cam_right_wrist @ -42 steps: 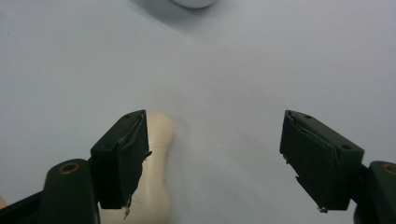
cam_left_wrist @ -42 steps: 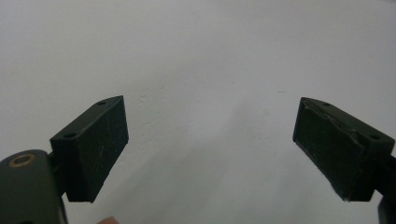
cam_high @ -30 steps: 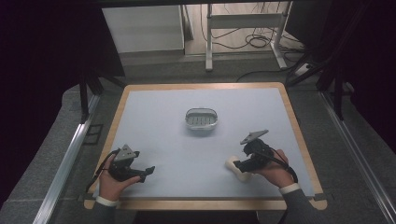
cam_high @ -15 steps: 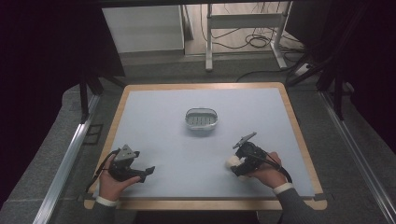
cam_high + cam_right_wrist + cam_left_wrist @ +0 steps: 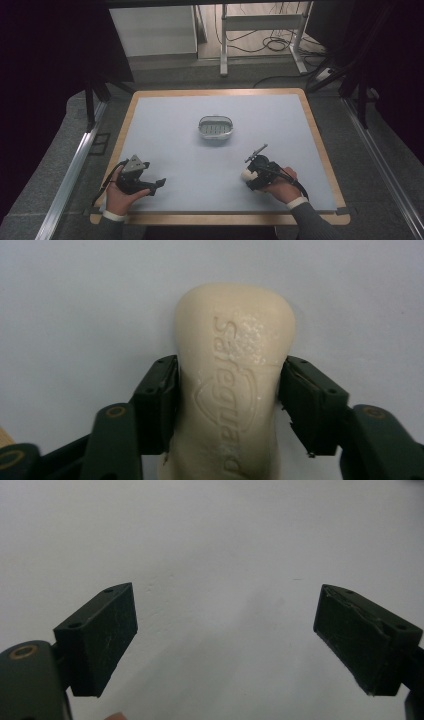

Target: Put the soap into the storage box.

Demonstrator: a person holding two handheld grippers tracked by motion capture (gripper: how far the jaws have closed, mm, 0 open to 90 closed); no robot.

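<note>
Lying between right gripper (image 5: 227,405) fingers (image 5: 157,400), soap bar (image 5: 232,375), pressed both sides

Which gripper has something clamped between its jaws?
The right gripper: its jaws have just been closing and press both sides of the cream soap bar. The left gripper stands wide open over bare table.

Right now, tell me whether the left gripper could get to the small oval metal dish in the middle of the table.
Probably yes. The left gripper is open and empty, and only bare table lies between it and the oval metal dish.
</note>
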